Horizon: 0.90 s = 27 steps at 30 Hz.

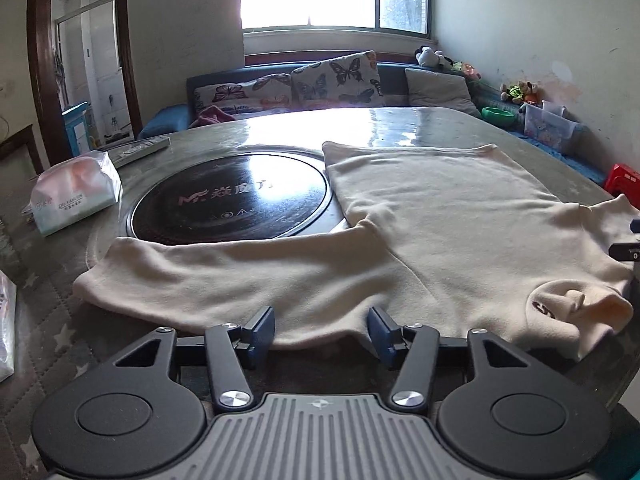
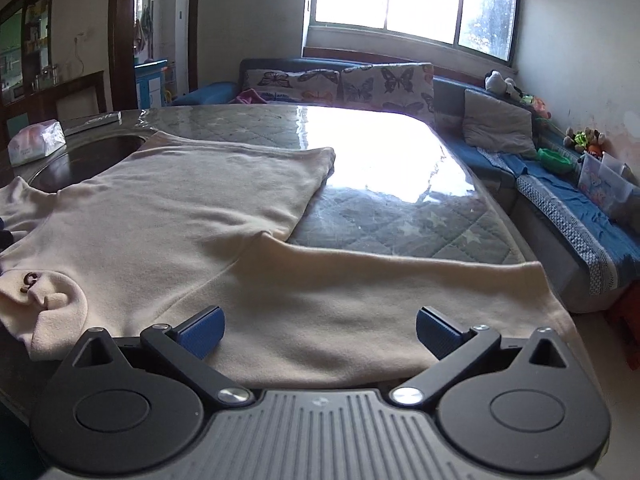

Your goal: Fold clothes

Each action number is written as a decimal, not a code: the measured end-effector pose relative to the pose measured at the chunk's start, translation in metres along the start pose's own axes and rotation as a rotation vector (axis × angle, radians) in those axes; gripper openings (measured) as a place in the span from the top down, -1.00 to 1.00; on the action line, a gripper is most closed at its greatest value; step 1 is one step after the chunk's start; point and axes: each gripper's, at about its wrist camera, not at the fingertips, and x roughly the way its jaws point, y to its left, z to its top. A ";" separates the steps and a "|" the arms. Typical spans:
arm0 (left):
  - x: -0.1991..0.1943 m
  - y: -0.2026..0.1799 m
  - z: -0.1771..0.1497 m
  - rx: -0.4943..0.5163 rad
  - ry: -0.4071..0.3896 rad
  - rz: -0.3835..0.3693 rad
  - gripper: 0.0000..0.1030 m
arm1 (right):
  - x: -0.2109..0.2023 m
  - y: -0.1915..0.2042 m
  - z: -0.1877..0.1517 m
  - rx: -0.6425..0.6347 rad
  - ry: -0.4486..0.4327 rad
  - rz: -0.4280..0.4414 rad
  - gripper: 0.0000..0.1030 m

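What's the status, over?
Both grippers open: left, right, at the near hem. Sweater flat, sleeves spread, unfolded. Left sleeve overlaps cooktop; tissue pack clear.

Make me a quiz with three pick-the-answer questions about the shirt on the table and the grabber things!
1. Where does the tissue pack lie?
A. left of the dark round plate
B. on the sweater
C. on the sofa

2. What colour is the sweater?
A. red
B. cream
C. green

3. How are the two grippers?
A. both shut on cloth
B. one open, one shut
C. both open

Answers: 1 A, the pack sits on the table beside the plate's left edge. 2 B, the whole garment is pale cream. 3 C, the left gripper and right gripper show wide gaps between their blue pads, holding nothing.
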 end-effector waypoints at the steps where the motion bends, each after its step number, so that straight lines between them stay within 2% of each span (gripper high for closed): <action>1: -0.001 -0.002 0.003 -0.001 -0.006 -0.003 -0.10 | 0.000 -0.001 -0.002 0.007 0.004 0.001 -1.00; 6: -0.007 -0.021 0.024 0.011 -0.065 -0.060 -0.49 | -0.008 -0.012 -0.004 0.049 -0.007 -0.027 -1.00; 10: -0.003 -0.053 0.043 0.054 -0.104 -0.150 -0.56 | -0.012 -0.034 -0.006 0.129 -0.006 -0.076 -0.99; 15: 0.009 -0.098 0.054 0.134 -0.105 -0.252 -0.56 | -0.014 -0.073 -0.010 0.250 -0.003 -0.161 -0.82; 21: 0.018 -0.139 0.056 0.198 -0.091 -0.339 -0.56 | -0.010 -0.122 -0.014 0.393 0.001 -0.276 -0.51; 24: 0.021 -0.154 0.058 0.216 -0.084 -0.369 -0.56 | -0.006 -0.135 -0.015 0.418 -0.004 -0.293 -0.27; 26: 0.023 -0.163 0.057 0.230 -0.076 -0.387 -0.56 | -0.004 -0.140 -0.014 0.417 -0.007 -0.301 0.00; 27: 0.024 -0.168 0.056 0.240 -0.073 -0.395 -0.56 | -0.002 -0.141 -0.014 0.413 -0.007 -0.308 0.07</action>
